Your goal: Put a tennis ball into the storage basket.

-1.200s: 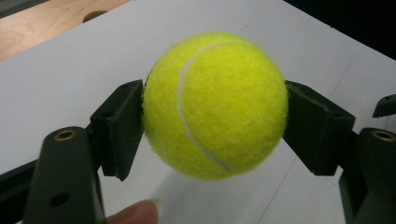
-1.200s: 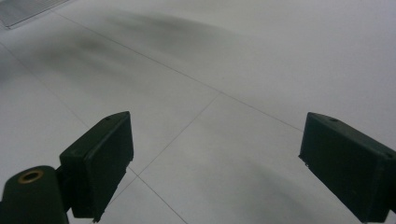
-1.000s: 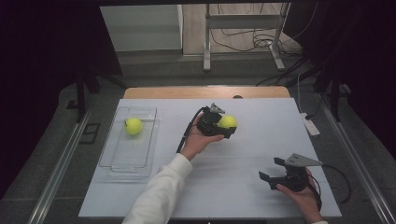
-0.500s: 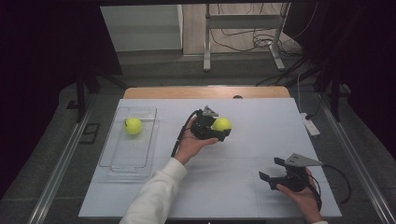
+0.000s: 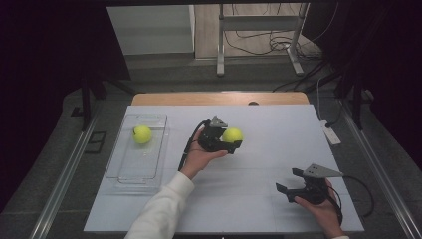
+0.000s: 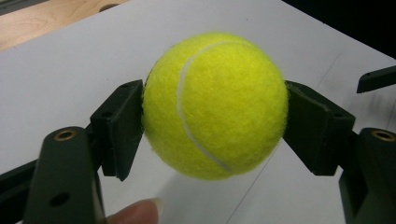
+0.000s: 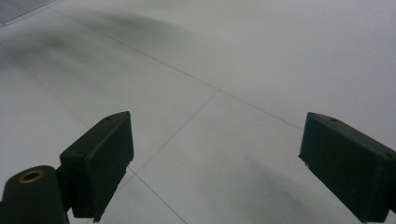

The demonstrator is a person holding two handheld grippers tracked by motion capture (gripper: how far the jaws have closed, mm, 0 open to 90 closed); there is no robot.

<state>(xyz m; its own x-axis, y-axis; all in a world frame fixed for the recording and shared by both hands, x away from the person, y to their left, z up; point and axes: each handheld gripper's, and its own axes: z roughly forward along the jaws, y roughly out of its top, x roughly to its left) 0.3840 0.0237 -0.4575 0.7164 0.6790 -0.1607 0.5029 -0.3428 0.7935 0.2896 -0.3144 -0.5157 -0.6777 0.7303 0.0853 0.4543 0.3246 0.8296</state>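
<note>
Left tongs [image 6: 212, 121]: pads [image 6: 122, 123] pinching a tennis ball [image 6: 215, 105] across its widest part, one pad on each flank. In the high view we see the ball [image 5: 232, 135] carried above the tabletop [image 5: 278, 149], near the middle and right of the clear tray [image 5: 119, 172].

Handling, as we judge it: light, felt-covered, so the pads should bite well and slip is unlikely. The shell gives a little under pressure and springs back; no risk of breakage. A round body will squirt out if the grip sits off-centre, so we would keep the pads on the equator, as they are now, and avoid squeezing harder than needed. Set down, it will roll unless walled in.

Right tongs [image 7: 212, 163]: spread wide, nothing between them, low over bare tabletop at the near right [image 5: 294, 185].

Outward: a second tennis ball [image 5: 142, 134] lies in the far end of the tray, well apart from the held one. The tray's low walls should stop rolling.
</note>
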